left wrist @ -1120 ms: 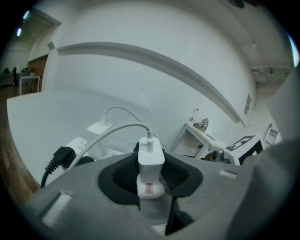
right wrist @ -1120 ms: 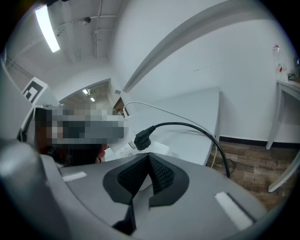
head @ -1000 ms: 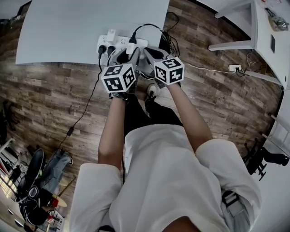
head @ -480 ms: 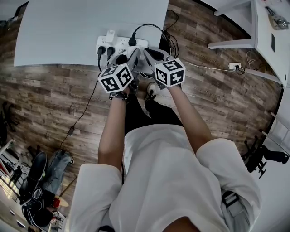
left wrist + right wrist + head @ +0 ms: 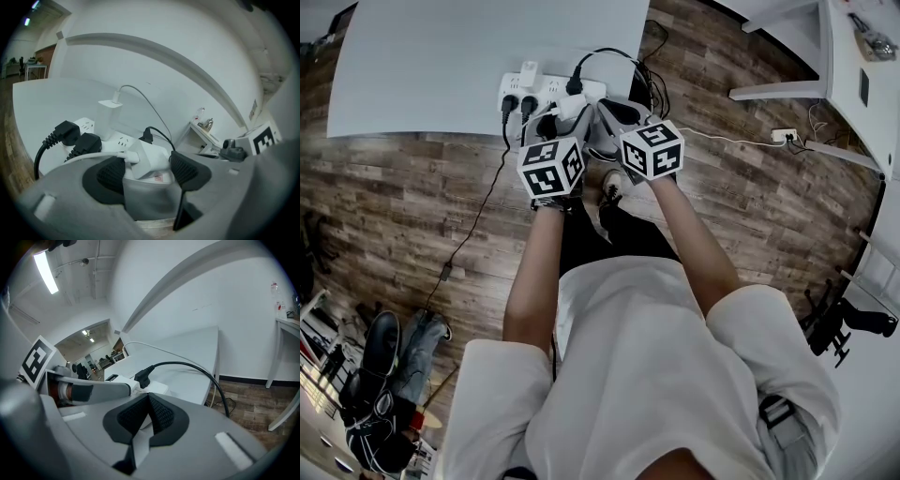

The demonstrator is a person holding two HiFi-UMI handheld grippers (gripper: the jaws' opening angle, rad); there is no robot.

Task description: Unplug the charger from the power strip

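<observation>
Bright, even indoor light; ceiling strip light [image 5: 46,272] overhead; strong fisheye curvature; dark vignetted corners; soft foreground blur

I see the charger [image 5: 149,158], a small white block, sitting tilted between the jaws of my left gripper [image 5: 147,172]. Those jaws have just been opening, and neither pad presses on it. Its white cable [image 5: 97,157] leaves the block on the left jaw's side. The power strip [image 5: 119,140] is white and long. It lies flat with its sockets up, just beyond that gripper's tips, and runs off to their left. In the head view the charger [image 5: 569,107] leans at the strip's [image 5: 546,88] near edge, directly ahead of the gripper [image 5: 563,118].
</observation>
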